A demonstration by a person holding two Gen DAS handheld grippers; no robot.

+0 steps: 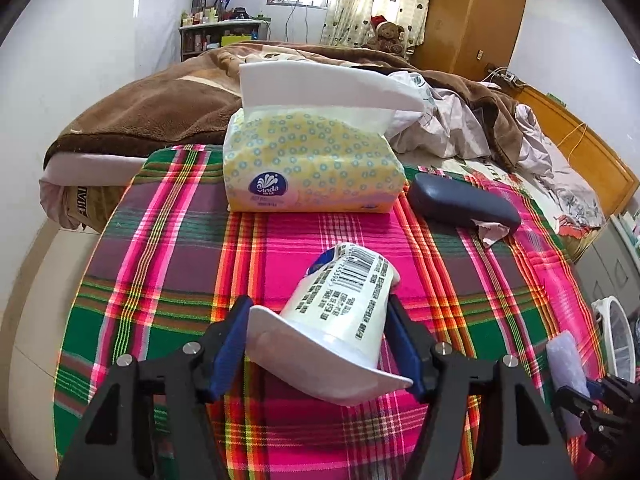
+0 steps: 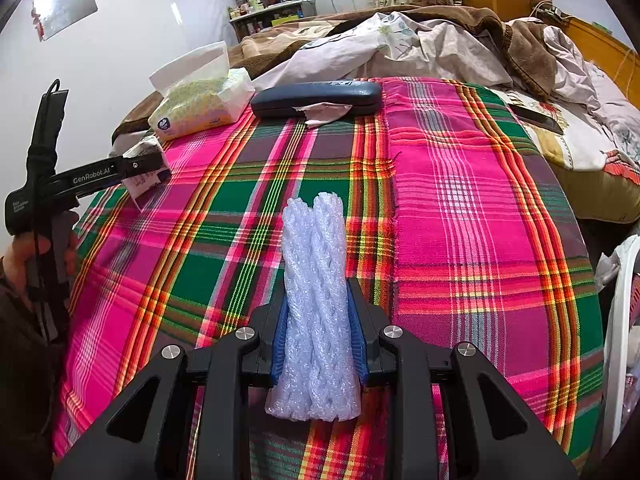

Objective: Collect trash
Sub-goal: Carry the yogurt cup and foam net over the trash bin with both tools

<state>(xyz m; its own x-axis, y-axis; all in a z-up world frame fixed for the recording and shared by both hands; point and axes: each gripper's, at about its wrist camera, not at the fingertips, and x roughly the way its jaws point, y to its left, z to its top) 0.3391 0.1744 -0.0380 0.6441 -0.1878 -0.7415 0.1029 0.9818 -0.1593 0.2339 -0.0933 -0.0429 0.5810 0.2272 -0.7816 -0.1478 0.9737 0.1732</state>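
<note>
A white yogurt cup (image 1: 344,300) with a barcode label lies tilted between the blue pads of my left gripper (image 1: 318,304), rim toward the camera. Both pads press on it. The right wrist view shows that gripper (image 2: 148,168) at the far left with the cup (image 2: 140,184) in it, a hand on its handle. My right gripper (image 2: 316,292) is shut on a white foam net sleeve (image 2: 314,280) that sticks out forward over the plaid cloth (image 2: 460,240). The sleeve (image 1: 566,364) and right gripper (image 1: 592,404) also show at the left view's lower right.
A yellow tissue pack (image 1: 312,160) stands at the back of the cloth. Beside it lies a dark glasses case (image 1: 464,204) with a crumpled paper scrap (image 1: 492,232) against it. An unmade bed (image 1: 160,112) lies behind. A white basket rim (image 2: 616,320) sits at the right edge.
</note>
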